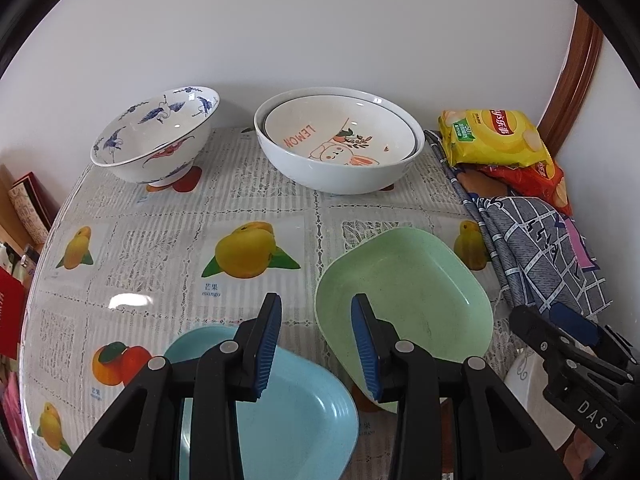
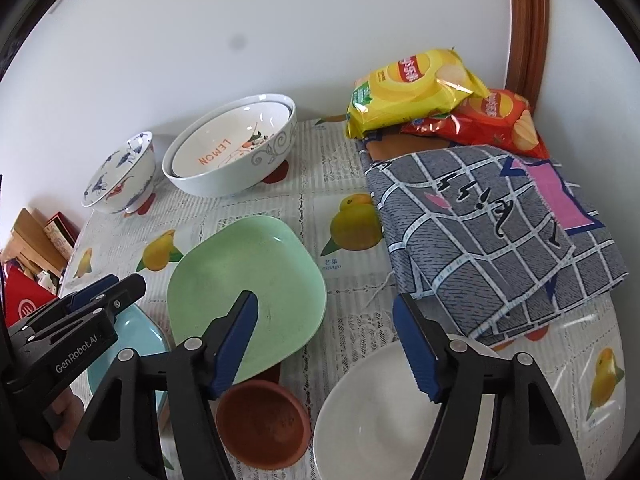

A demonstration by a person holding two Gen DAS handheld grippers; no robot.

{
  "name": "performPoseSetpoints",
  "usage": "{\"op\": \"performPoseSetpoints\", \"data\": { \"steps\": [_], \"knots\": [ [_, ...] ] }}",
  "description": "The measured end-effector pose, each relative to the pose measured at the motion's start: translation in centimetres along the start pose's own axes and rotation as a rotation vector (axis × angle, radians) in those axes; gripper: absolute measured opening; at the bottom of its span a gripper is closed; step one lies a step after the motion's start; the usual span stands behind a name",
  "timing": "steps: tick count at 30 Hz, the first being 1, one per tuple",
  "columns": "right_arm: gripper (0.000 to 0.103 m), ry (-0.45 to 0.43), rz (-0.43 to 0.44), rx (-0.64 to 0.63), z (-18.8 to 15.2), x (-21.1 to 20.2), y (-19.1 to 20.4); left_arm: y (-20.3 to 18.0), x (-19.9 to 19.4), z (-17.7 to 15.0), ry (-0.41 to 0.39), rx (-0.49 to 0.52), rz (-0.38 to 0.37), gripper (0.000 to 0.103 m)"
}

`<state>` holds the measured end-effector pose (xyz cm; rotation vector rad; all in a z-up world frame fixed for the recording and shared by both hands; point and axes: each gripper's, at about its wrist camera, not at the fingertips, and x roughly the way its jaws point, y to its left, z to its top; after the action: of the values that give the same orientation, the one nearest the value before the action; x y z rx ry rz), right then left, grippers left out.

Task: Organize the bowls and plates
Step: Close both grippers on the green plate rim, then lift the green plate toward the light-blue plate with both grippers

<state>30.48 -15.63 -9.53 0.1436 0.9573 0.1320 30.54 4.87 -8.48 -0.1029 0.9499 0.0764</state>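
Observation:
My left gripper (image 1: 316, 344) is open and empty, hovering between a light blue plate (image 1: 288, 412) and a green plate (image 1: 404, 300). My right gripper (image 2: 324, 344) is open and empty above a white bowl (image 2: 376, 420) and a small brown bowl (image 2: 264, 424); the green plate (image 2: 244, 292) lies just to its left. At the back stand a blue-and-white crane bowl (image 1: 156, 136) and a large white bowl (image 1: 340, 168) with a "LEMON" bowl (image 1: 340, 132) nested inside. The left gripper also shows in the right wrist view (image 2: 108, 288).
A folded grey checked cloth (image 2: 492, 240) lies on the right side of the fruit-print tablecloth (image 1: 160, 240). Yellow (image 2: 412, 84) and red (image 2: 488, 120) chip bags lie at the back right by the wall. Boxes sit past the table's left edge (image 1: 28, 208).

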Motion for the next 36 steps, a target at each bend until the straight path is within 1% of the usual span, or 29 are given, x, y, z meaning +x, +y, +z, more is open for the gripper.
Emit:
{"op": "performPoseSetpoints", "data": {
  "steps": [3, 6, 8, 12, 14, 15, 16, 18, 20, 21, 24, 27, 29, 30, 34, 36],
  "knots": [
    [0.068, 0.020, -0.001, -0.001, 0.2, 1.1, 0.3, 0.0, 1.0, 0.4, 0.008, -0.005, -0.008, 0.034],
    [0.065, 0.033, -0.020, -0.017, 0.3, 2.1, 0.7, 0.0, 2.2, 0.6, 0.028, -0.006, -0.018, 0.034],
    [0.059, 0.044, -0.034, -0.027, 0.3, 2.7, 1.0, -0.1, 3.0, 0.7, 0.039, -0.002, -0.017, 0.034],
    [0.056, 0.068, -0.057, -0.039, 0.5, 3.9, 1.2, -0.4, 4.2, 0.9, 0.057, 0.002, -0.025, 0.034],
    [0.051, 0.078, -0.055, -0.042, 0.5, 4.4, 1.3, -0.4, 4.6, 0.8, 0.061, 0.001, -0.029, 0.034],
    [0.051, 0.083, -0.052, -0.039, 0.5, 4.6, 1.3, -0.4, 4.9, 0.8, 0.062, -0.001, -0.031, 0.034],
    [0.050, 0.087, -0.052, -0.037, 0.5, 4.8, 1.3, -0.5, 5.1, 0.9, 0.065, 0.000, -0.031, 0.034],
    [0.047, 0.097, -0.062, -0.033, 0.6, 5.3, 1.3, -0.7, 5.5, 0.9, 0.066, 0.006, -0.029, 0.027],
    [0.042, 0.107, -0.068, -0.030, 0.7, 5.7, 1.2, -0.9, 5.9, 0.9, 0.072, 0.012, -0.021, 0.026],
    [0.041, 0.113, -0.075, -0.034, 0.7, 5.9, 1.2, -0.9, 6.1, 1.0, 0.074, 0.013, -0.022, 0.024],
    [0.037, 0.121, -0.094, -0.041, 0.8, 6.3, 1.4, -0.9, 6.7, 1.0, 0.081, 0.010, -0.028, 0.022],
    [0.035, 0.131, -0.106, -0.037, 0.9, 6.7, 1.5, -0.9, 7.4, 1.0, 0.095, 0.014, -0.018, 0.019],
    [0.028, 0.152, -0.101, -0.037, 1.0, 7.1, 1.6, -0.8, 7.7, 1.0, 0.098, 0.016, -0.017, 0.016],
    [0.026, 0.160, -0.101, -0.042, 1.0, 7.4, 1.7, -0.8, 7.7, 1.0, 0.100, 0.019, -0.017, 0.015],
    [0.014, 0.198, -0.124, -0.070, 0.8, 8.3, 2.1, -0.8, 7.8, 0.9, 0.092, 0.029, -0.013, 0.015],
    [0.012, 0.192, -0.134, -0.074, 0.7, 8.4, 2.2, -0.9, 7.8, 1.0, 0.086, 0.031, -0.009, 0.015]
  ]
}}
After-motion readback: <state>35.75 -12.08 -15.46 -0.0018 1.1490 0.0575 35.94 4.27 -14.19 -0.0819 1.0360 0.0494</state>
